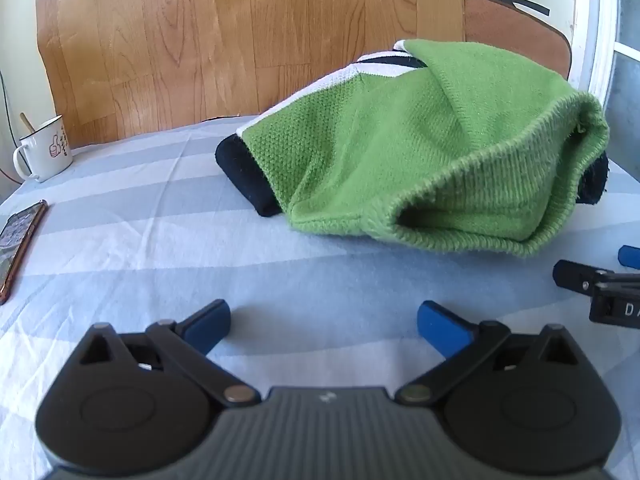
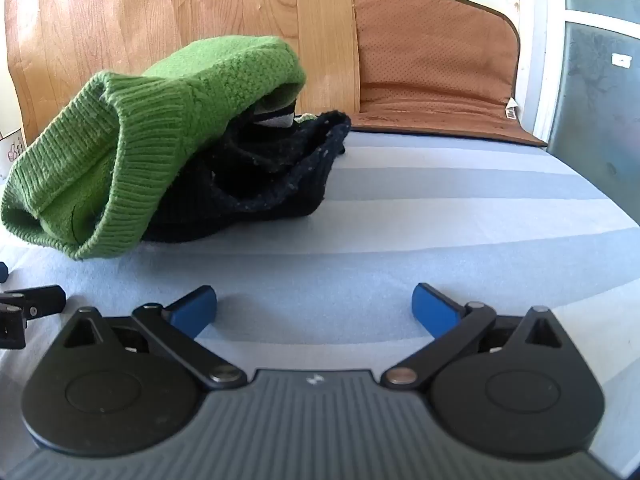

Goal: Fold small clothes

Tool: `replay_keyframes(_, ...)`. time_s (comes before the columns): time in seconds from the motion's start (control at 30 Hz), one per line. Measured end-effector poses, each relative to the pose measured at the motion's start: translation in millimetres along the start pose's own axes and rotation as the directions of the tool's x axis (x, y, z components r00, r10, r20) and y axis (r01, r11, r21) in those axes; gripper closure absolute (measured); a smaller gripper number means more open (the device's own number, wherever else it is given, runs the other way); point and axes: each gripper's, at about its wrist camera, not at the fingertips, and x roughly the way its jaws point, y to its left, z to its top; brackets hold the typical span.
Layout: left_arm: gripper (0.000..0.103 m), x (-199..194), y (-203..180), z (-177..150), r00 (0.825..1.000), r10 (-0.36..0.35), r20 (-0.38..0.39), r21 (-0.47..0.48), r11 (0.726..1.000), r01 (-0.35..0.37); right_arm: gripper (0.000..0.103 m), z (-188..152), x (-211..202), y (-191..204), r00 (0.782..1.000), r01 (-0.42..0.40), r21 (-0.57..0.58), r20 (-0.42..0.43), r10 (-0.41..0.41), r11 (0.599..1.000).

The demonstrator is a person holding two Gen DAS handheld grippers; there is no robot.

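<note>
A small green knit sweater (image 1: 400, 152) with white and black trim lies bunched on the striped pale-blue cloth (image 1: 160, 240) that covers the worktop. Its ribbed green hem gapes open toward both cameras, and a black knit part (image 2: 272, 184) spreads out from beneath it on the side toward the brown mat (image 2: 432, 72).

The left gripper (image 1: 324, 322) sits low over the cloth, short of the sweater, its blue fingers (image 1: 210, 326) spread wide and grasping nothing. The right gripper (image 2: 314, 310) is likewise short of the sweater, its blue fingers (image 2: 436, 312) released and empty; the two grippers lie side by side.

Well to the left of the sweater stand a white enamel mug (image 1: 42, 150) and a phone (image 1: 18, 244). Behind the sweater rises a wood-grain panel (image 1: 200, 32).
</note>
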Motion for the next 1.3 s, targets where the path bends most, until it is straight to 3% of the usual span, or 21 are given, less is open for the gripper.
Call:
replay_keyframes(0.13, 0.000, -4, 3, -5, 1.000, -0.027, 0.015, 0.031, 0.999, 0.026, 0.000, -1, -5, -2, 1.000, -0.009, -0.023, 0.004, 0.009, 1.000)
replay_keyframes(0.2, 0.000, -11, 9, -14, 0.997, -0.070, 0.025, 0.068, 0.995, 0.068, 0.007, -6, -16, -9, 0.998, -0.051, -0.026, 0.029, 0.052, 0.998)
replay_keyframes(0.27, 0.001, -26, 15, -18, 0.995, -0.072, 0.068, 0.085, 0.994, 0.066, 0.029, -7, -25, -14, 0.991, -0.125, -0.077, 0.038, 0.128, 0.989)
replay_keyframes(0.33, 0.001, -40, 23, -18, 0.987, -0.045, 0.153, 0.135, 0.991, 0.025, 0.044, -4, -42, -23, 0.983, -0.160, -0.123, 0.076, 0.170, 0.979)
replay_keyframes(0.4, 0.001, -48, 22, -14, 0.971, -0.004, 0.239, 0.234, 0.971, -0.054, 0.048, 1, -56, -30, 0.973, -0.155, -0.182, 0.143, 0.182, 0.971)
replay_keyframes(0.5, 0.005, -44, 12, -7, 0.952, 0.000, 0.305, 0.397, 0.909, -0.127, 0.049, 18, -67, -20, 0.956, -0.061, -0.363, 0.246, 0.159, 0.930)
replay_keyframes(0.57, 0.008, -38, 5, -7, 0.949, -0.010, 0.315, 0.494, 0.856, -0.155, 0.049, 27, -65, -7, 0.945, 0.019, -0.521, 0.287, 0.154, 0.853)
replay_keyframes(0.63, 0.012, -31, 1, -11, 0.952, -0.023, 0.306, 0.539, 0.828, -0.154, 0.049, 32, -57, 9, 0.940, 0.077, -0.674, 0.294, 0.171, 0.735)
replay_keyframes(0.73, 0.012, -26, 4, -14, 0.957, -0.052, 0.286, 0.538, 0.835, -0.115, 0.050, 40, -44, 26, 0.937, 0.104, -0.826, 0.269, 0.225, 0.553)
replay_keyframes(0.8, 0.012, -24, 5, -15, 0.956, -0.048, 0.289, 0.531, 0.839, -0.119, 0.050, 37, -34, 35, 0.939, 0.145, -0.912, 0.249, 0.236, 0.384)
replay_keyframes(0.87, 0.012, -25, 8, -17, 0.955, -0.044, 0.293, 0.536, 0.835, -0.126, 0.050, 30, -34, 39, 0.934, 0.200, -0.948, 0.261, 0.243, 0.247)
replay_keyframes(0.9, 0.012, -24, 8, -16, 0.955, -0.042, 0.294, 0.539, 0.832, -0.129, 0.050, 32, -32, 43, 0.932, 0.200, -0.957, 0.252, 0.260, 0.210)
replay_keyframes(1.0, 0.012, -20, 10, -16, 0.955, -0.035, 0.295, 0.558, 0.818, -0.142, 0.050, 45, -27, 55, 0.936, 0.165, -0.973, 0.206, 0.284, 0.163)
replay_keyframes(1.03, 0.012, -18, 10, -15, 0.955, -0.032, 0.296, 0.566, 0.811, -0.149, 0.059, 47, -26, 59, 0.943, 0.142, -0.978, 0.180, 0.281, 0.152)
replay_keyframes(1.07, 0.012, -16, 10, -14, 0.954, -0.028, 0.300, 0.573, 0.804, -0.157, 0.086, 52, -25, 59, 0.949, 0.116, -0.980, 0.156, 0.274, 0.159)
replay_keyframes(1.1, 0.012, -15, 10, -13, 0.952, -0.028, 0.305, 0.580, 0.799, -0.162, 0.090, 56, -27, 62, 0.955, 0.098, -0.977, 0.146, 0.260, 0.191)
replay_keyframes(1.23, 0.012, -10, 7, -7, 0.945, -0.054, 0.324, 0.603, 0.781, -0.162, 0.091, 80, -58, 53, 0.938, 0.047, -0.894, 0.193, 0.289, 0.445)
replay_keyframes(1.3, 0.012, -8, 0, -6, 0.939, -0.081, 0.334, 0.622, 0.768, -0.155, 0.091, 89, -76, 49, 0.927, 0.035, -0.837, 0.232, 0.296, 0.546)
